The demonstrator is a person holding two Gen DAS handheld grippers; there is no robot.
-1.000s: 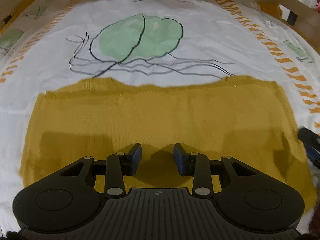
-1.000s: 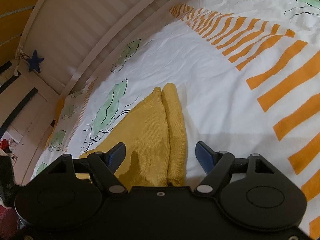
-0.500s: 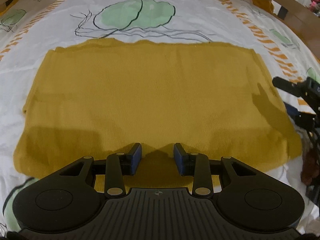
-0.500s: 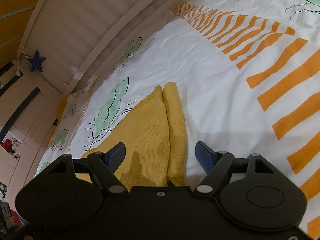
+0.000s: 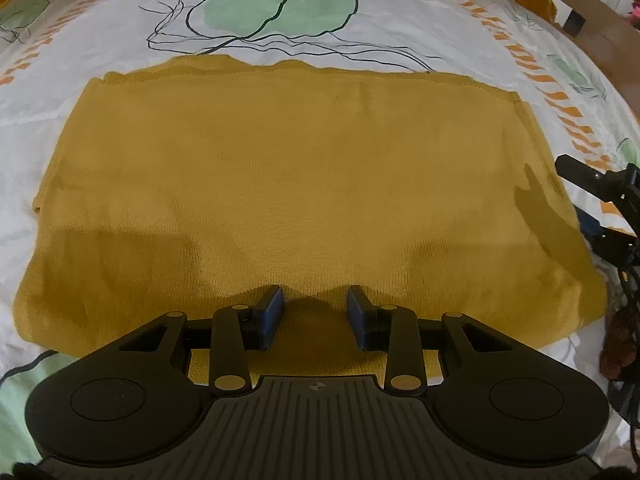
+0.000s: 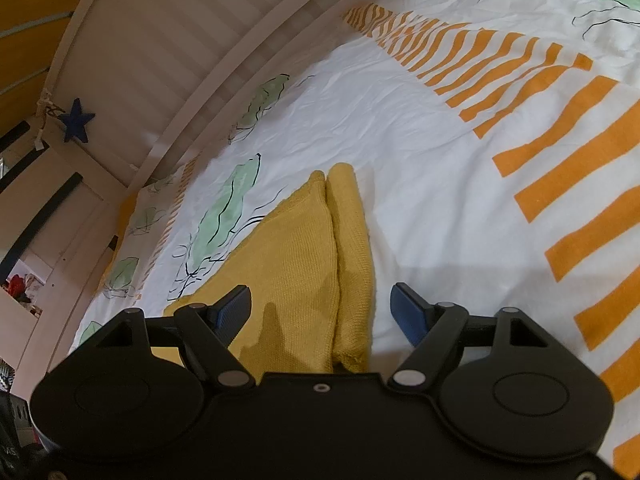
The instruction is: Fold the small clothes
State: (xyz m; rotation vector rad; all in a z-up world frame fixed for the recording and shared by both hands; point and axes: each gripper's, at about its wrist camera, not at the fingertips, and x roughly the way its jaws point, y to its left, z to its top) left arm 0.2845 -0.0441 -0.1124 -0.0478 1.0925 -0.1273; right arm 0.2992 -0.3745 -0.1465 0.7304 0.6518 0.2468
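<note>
A mustard-yellow knit garment [image 5: 280, 184] lies spread flat on the bed sheet [image 5: 400, 12]. My left gripper [image 5: 315, 294] hovers over its near edge, pointing steeply down. Its jaws stand partly open with only the flat cloth below them. In the right wrist view the garment's right side [image 6: 296, 256] shows a long folded strip [image 6: 352, 240] along its edge. My right gripper [image 6: 320, 292] is wide open, straddling that edge without pinching it. The right gripper's fingers [image 5: 580, 172] also show at the garment's right edge in the left wrist view.
The sheet is white with green leaf prints [image 5: 276, 8] and orange stripes [image 6: 560, 184]. A slatted wooden bed rail [image 6: 192, 64] runs along the far side, with a blue star [image 6: 76, 120] hanging by it. More wooden frame [image 5: 580, 4] stands at the back right.
The left gripper drew back toward the garment's near edge, so the whole garment and the right gripper's fingers came into its view. The right gripper stayed still.
</note>
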